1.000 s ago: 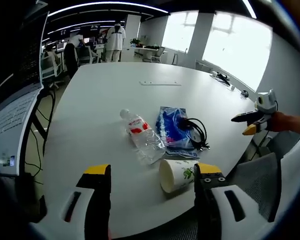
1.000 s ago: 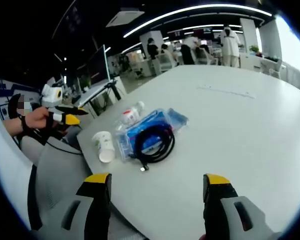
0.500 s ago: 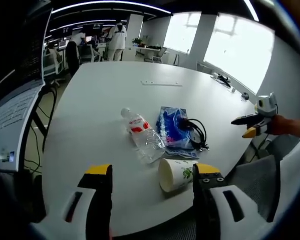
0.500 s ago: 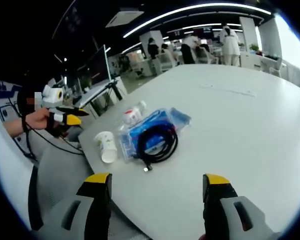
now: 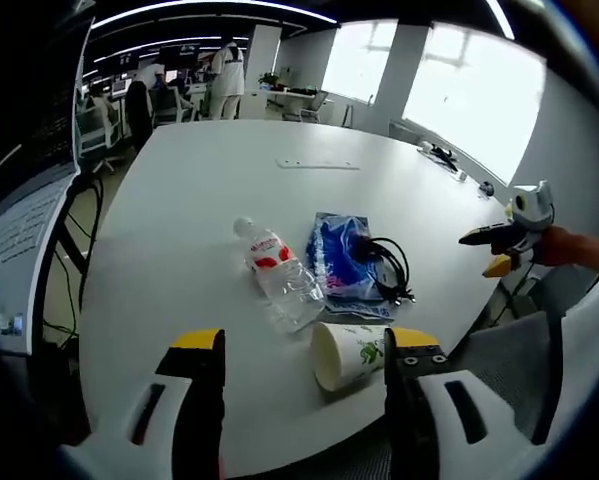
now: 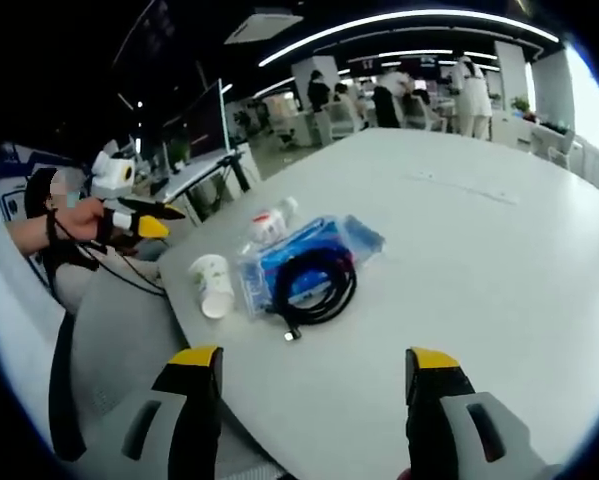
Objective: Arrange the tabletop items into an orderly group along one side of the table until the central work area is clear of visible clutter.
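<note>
On the white table (image 5: pixel 209 180) lie a clear water bottle (image 5: pixel 276 275) with a red label, a blue plastic packet (image 5: pixel 341 262) with a coiled black cable (image 5: pixel 387 265) on it, and a paper cup (image 5: pixel 345 352) on its side near the front edge. My left gripper (image 5: pixel 294 385) is open, its jaws on either side of the cup, held just short of it. The right gripper view has the same cup (image 6: pixel 211 285), bottle (image 6: pixel 267 224), packet (image 6: pixel 304 255) and cable (image 6: pixel 314 283) ahead of my open right gripper (image 6: pixel 309 400). The right gripper (image 5: pixel 501 240) appears at the right of the left gripper view.
A thin pale strip (image 5: pixel 317 165) lies on the far part of the table. Grey chair backs (image 6: pixel 119 350) stand at the table's edge. Desks with monitors (image 6: pixel 204 125) and people (image 5: pixel 227 80) fill the office behind. The left gripper (image 6: pixel 129 215) is held by a hand at the left.
Both views shifted slightly with the hands. The cup sits a little closer between the left jaws. No item on the table has moved.
</note>
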The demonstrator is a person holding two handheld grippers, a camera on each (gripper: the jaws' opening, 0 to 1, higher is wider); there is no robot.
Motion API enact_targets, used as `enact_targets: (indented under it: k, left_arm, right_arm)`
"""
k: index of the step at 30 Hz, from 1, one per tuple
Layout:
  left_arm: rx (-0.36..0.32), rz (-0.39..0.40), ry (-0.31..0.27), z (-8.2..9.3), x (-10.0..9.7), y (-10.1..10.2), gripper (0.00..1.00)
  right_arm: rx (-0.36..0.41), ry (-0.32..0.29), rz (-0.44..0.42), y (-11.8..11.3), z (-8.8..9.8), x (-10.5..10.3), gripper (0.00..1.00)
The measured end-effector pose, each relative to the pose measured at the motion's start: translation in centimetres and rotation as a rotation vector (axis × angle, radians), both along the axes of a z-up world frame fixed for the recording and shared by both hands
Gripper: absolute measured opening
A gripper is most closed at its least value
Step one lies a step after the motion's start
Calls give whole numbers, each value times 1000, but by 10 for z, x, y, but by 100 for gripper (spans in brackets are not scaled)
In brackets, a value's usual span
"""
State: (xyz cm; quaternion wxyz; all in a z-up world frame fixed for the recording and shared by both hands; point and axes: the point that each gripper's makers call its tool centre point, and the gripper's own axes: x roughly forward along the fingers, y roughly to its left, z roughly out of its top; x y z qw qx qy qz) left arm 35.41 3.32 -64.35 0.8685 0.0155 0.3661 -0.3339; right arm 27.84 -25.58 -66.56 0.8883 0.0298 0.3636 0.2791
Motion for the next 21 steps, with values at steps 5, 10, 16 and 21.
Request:
enact_targets:
  k: [5,10,16,21]
  left_arm:
    - [9,31,-6,-1,12,1,64]
    - [15,69,-6,-2,25,1,62]
    - [23,96,14,-3,42,-3,59]
    - [18,127,73,-9,57,-10,58]
  right_arm:
    - [9,-3,15,-2,-1,-1,76]
    - [20,10,14,-5,-7,-5,76]
    - [37,29,1,-7,-14,-9,76]
    - [39,32,-2,-7,-15,-9,76]
